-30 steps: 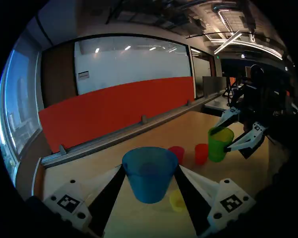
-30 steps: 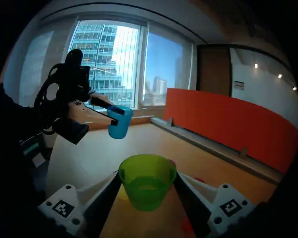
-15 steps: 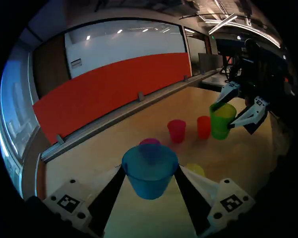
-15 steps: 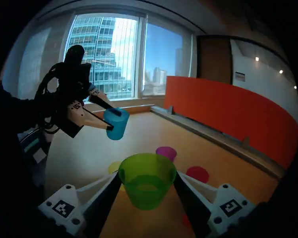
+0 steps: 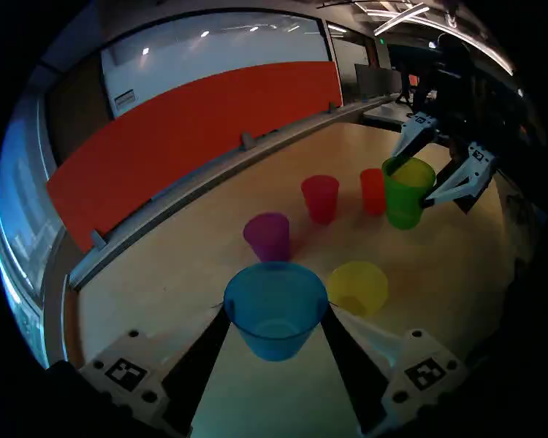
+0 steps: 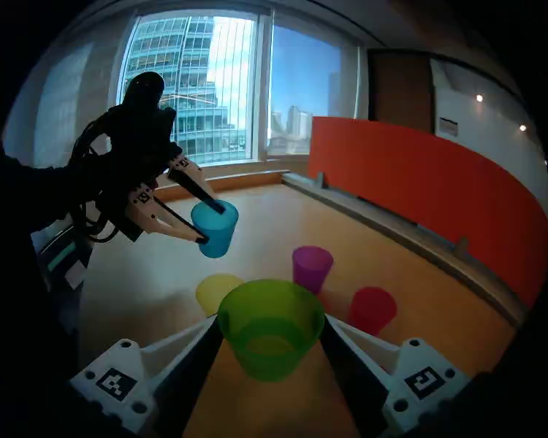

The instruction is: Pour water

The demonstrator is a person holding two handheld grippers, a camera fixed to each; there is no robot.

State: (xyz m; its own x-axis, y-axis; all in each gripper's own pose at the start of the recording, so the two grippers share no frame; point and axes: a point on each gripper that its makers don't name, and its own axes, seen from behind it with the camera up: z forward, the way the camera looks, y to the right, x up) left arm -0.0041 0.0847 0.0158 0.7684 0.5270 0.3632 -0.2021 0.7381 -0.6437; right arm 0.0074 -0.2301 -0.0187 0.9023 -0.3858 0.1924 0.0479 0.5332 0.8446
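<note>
- Left gripper (image 5: 275,326): both fingers clamp the blue cup (image 5: 275,305), upright.
- Right gripper (image 6: 270,349): both fingers clamp the green cup (image 6: 270,325), upright.
- Table (image 5: 442,270): yellow cup (image 5: 358,287), purple cup (image 5: 267,236), red cup (image 5: 320,198) standing.

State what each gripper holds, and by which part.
Left gripper: blue cup, gripped on opposite sides just below the rim. Right gripper: green cup, same hold.

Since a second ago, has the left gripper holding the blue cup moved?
Yes, the left gripper tilted downward: in the left gripper view the orange partition sits higher and the purple cup now shows.
</note>
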